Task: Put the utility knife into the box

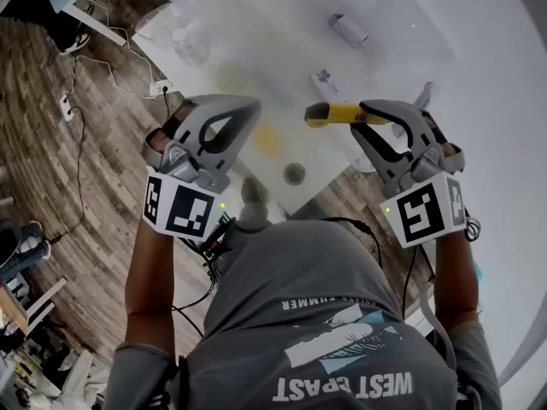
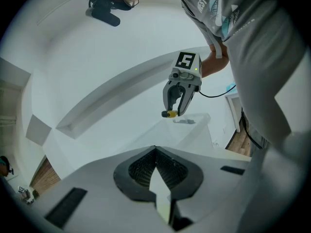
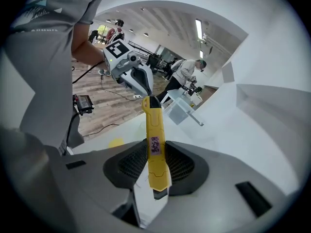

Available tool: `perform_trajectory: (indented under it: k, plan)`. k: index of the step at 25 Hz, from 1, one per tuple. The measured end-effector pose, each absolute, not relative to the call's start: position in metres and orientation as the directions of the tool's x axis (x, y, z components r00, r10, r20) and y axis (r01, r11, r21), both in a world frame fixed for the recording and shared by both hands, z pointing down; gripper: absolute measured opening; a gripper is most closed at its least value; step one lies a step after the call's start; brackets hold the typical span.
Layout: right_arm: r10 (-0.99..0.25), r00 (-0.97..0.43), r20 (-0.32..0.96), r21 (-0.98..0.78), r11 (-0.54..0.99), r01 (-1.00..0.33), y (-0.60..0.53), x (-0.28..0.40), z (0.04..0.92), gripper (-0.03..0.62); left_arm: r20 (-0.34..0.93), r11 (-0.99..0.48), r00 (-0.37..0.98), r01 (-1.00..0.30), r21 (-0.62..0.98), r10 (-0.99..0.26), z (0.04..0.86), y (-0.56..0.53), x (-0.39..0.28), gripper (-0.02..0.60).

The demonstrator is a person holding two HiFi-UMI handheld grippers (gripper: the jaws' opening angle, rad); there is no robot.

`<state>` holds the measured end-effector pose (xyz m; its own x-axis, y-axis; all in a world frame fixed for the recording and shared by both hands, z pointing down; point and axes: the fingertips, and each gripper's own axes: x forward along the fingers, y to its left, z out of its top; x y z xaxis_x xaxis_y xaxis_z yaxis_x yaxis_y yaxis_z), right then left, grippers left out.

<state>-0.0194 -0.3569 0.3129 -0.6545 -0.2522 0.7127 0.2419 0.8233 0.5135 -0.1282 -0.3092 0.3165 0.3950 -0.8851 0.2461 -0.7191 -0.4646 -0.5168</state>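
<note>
Utility knife [image 3: 156, 144] gripped near one end by my right hand-held gripper [image 1: 382, 114], above the desk [image 1: 256, 49].
Carried to the clear box [image 3: 181, 111], standing well apart and seemingly empty, it could pivot between the pads and drop short; my left hand-held gripper [image 2: 155, 152] is closed on nothing.

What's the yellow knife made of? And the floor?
Utility knife: probably hard plastic, smooth matte yellow with moulded ridges. Floor: looks like wood planks, streaky grain showing, possibly printed laminate.
</note>
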Motion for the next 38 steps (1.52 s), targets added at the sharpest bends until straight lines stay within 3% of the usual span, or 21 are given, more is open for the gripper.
perform_trajectory:
  k: [20, 28, 38]
  plan:
    - [-0.070, -0.450, 0.890, 0.332, 0.775, 0.537, -0.473, -0.078, 0.449, 0.124, 0.295, -0.341, 0.216, -0.806, -0.485, -0.931, 0.331, -0.326, -0.152, 0.008]
    - [-0.056, -0.381, 0.923, 0.283, 0.769, 0.573, -0.509, -0.091, 0.523, 0.124, 0.332, -0.286, 0.128, -0.826, -0.485, -0.934, 0.338, -0.312, -0.164, 0.008]
    - [0.056, -0.286, 0.957, 0.116, 0.827, 0.550, -0.529, -0.098, 0.601, 0.124, 0.359, -0.240, 0.066, -0.852, -0.466, -0.931, 0.350, -0.295, -0.170, 0.008]
